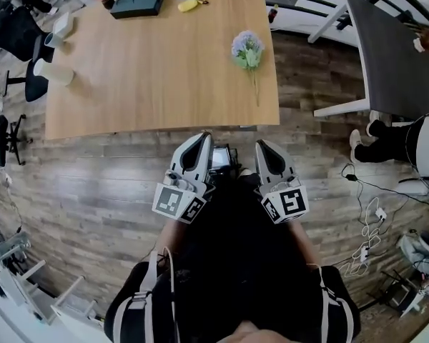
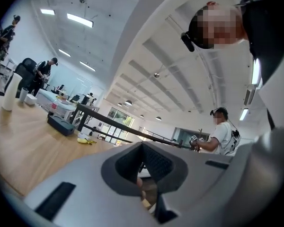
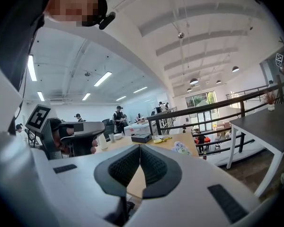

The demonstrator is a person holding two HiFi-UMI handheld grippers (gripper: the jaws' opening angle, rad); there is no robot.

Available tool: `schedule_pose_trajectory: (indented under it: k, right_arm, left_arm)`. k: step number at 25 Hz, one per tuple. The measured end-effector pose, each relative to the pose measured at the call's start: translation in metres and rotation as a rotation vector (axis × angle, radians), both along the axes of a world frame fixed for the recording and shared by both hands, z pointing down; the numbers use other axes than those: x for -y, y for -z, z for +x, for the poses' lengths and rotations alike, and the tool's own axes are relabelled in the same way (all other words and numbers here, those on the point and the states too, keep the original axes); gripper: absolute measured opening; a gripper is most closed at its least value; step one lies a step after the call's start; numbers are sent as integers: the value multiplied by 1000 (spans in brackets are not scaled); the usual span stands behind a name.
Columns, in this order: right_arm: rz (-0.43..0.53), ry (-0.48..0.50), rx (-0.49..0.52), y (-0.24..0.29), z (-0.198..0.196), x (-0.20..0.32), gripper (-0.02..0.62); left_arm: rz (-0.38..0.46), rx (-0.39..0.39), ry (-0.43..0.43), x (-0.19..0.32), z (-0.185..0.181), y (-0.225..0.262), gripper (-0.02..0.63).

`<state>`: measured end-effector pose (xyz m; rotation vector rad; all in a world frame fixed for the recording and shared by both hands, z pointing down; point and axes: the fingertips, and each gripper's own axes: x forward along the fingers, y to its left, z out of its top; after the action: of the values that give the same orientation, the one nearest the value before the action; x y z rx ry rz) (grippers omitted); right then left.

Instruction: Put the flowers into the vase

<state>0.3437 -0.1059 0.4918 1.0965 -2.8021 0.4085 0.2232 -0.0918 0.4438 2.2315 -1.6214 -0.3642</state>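
Observation:
A bunch of pale purple flowers [image 1: 247, 51] with a long green stem lies near the right edge of the wooden table [image 1: 157, 84]; the right gripper view shows the flowers [image 3: 182, 148] far ahead. A tall white vase [image 1: 53, 71] stands at the table's left side and shows as a white cylinder, the vase [image 2: 8, 96], in the left gripper view. My left gripper [image 1: 199, 140] and right gripper [image 1: 264, 146] hover side by side over the floor, just short of the table's near edge. Both are shut with nothing between the jaws.
A black case [image 1: 137, 1] and a yellow object [image 1: 188, 5] lie at the table's far end, a white cup [image 1: 58, 28] at its left. A dark table [image 1: 393, 56] stands to the right, a seated person's legs [image 1: 386, 140] beside it. Cables [image 1: 365, 227] trail on the floor.

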Motion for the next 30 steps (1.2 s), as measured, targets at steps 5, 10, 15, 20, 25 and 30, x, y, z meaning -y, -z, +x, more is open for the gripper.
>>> schedule_pose_trajectory:
  k: [5,10,15,20,25,30]
  right_arm:
    - [-14,-6,7,-1,-18,6,17]
    - [-20,-5,4,-5,-16,26,17]
    - [-37,-26,8,-20,4,65,17]
    - [-28,28,-3,-23,15,97,17]
    - [-36,73,-11,-29,28,133,17]
    - [-89,74,0,-43,53,162,17]
  left_arm:
    - [7,-36,-58,16,-7,-3,46]
    - [-64,9,-29,42,-6,-18,46]
    - [-100,62,39,73,3,-29,46]
    - [-162,61,138,101,13,-35,48]
    - [-190,159,160,143,43,-36,46]
    - [-229,183,210,182,60,-41,48]
